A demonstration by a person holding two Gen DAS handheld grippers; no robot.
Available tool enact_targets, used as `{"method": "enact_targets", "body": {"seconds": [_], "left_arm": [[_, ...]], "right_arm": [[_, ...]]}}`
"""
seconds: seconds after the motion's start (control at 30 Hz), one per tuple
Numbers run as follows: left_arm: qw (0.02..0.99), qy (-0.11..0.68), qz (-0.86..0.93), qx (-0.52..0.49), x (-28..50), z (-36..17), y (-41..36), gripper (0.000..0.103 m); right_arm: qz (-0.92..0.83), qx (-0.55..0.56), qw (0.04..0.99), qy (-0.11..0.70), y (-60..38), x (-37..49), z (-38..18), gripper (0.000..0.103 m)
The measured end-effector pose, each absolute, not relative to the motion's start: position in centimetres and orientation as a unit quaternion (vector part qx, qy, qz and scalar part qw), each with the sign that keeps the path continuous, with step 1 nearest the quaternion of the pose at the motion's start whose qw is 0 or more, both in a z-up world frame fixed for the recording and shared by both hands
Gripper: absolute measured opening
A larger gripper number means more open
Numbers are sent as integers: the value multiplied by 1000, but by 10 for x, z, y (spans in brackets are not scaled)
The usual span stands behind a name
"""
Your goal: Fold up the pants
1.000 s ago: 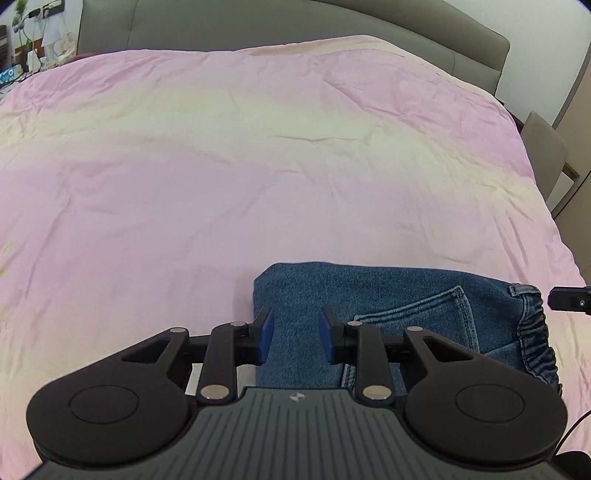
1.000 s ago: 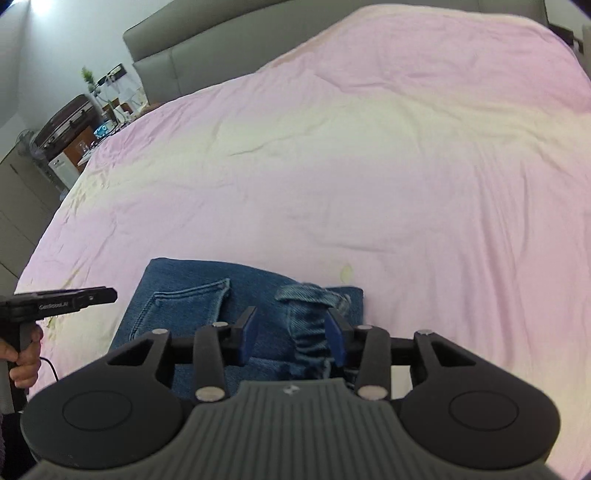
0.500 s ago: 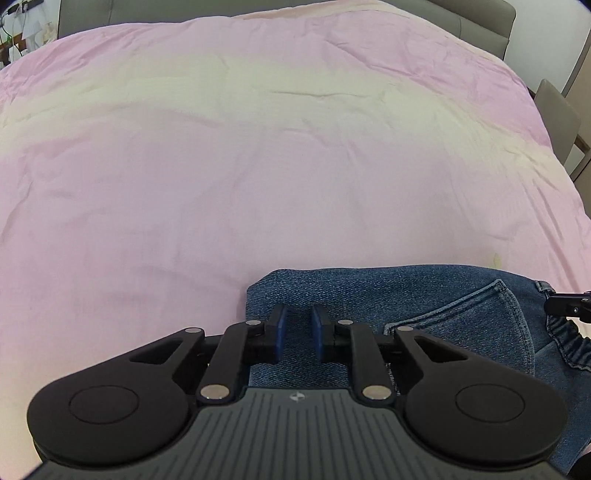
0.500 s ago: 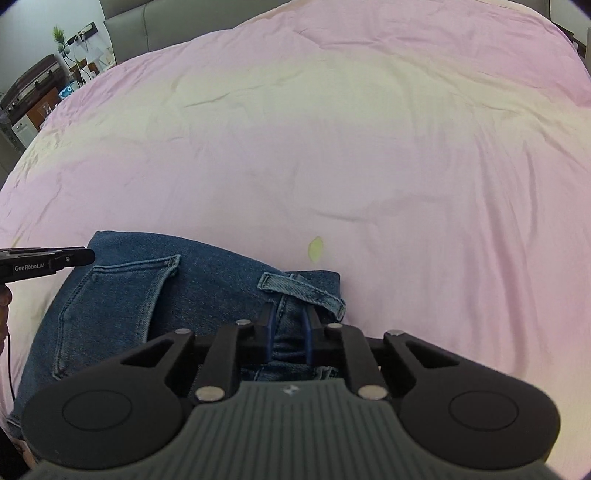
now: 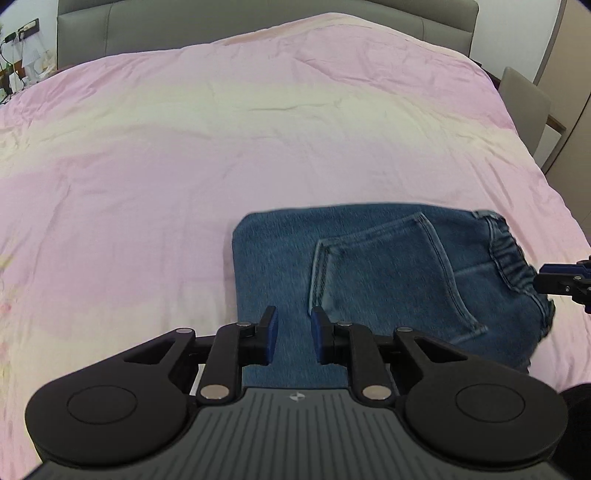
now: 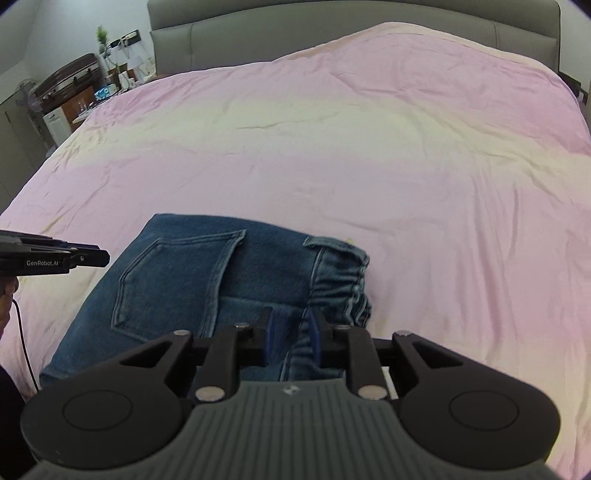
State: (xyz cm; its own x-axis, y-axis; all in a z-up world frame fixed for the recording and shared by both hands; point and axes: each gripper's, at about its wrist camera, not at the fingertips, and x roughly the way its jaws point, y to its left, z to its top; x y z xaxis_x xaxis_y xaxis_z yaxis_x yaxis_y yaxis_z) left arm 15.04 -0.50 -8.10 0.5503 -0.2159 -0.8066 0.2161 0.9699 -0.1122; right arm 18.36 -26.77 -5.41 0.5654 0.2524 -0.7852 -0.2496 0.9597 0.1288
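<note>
Folded blue denim pants [image 5: 388, 273] lie on the pink bed cover, back pocket up and elastic waistband at the right; they also show in the right wrist view [image 6: 229, 280]. My left gripper [image 5: 293, 330] is open over the pants' near left edge, nothing between its blue pads. My right gripper [image 6: 290, 332] is open over the near edge by the waistband [image 6: 340, 280]; denim shows in the gap but is not pinched. Each gripper shows at the edge of the other's view.
The pink and pale yellow bed cover [image 5: 221, 147] spreads wide beyond the pants. A grey headboard [image 6: 332, 33] runs along the far side. A grey chair [image 5: 524, 103] stands at the right, and a cluttered side table [image 6: 74, 92] at the far left.
Both grippers were nearly shut at the pants' near edge half a second ago; both have opened, let go and drawn back a little. The pants lie flat.
</note>
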Motion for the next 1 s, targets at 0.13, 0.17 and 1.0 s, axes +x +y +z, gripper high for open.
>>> {"method": "enact_targets", "body": {"seconds": [0.13, 0.17, 1.0], "left_arm": [[872, 475, -117, 14, 125, -93, -11, 22], [870, 481, -112, 16, 121, -99, -11, 22], [841, 533, -75, 50, 103, -128, -19, 21]], "right_arm": [[149, -24, 890, 431, -254, 151, -63, 28], [147, -35, 892, 425, -250, 145, -66, 30], [126, -63, 885, 444, -245, 142, -104, 32]]}}
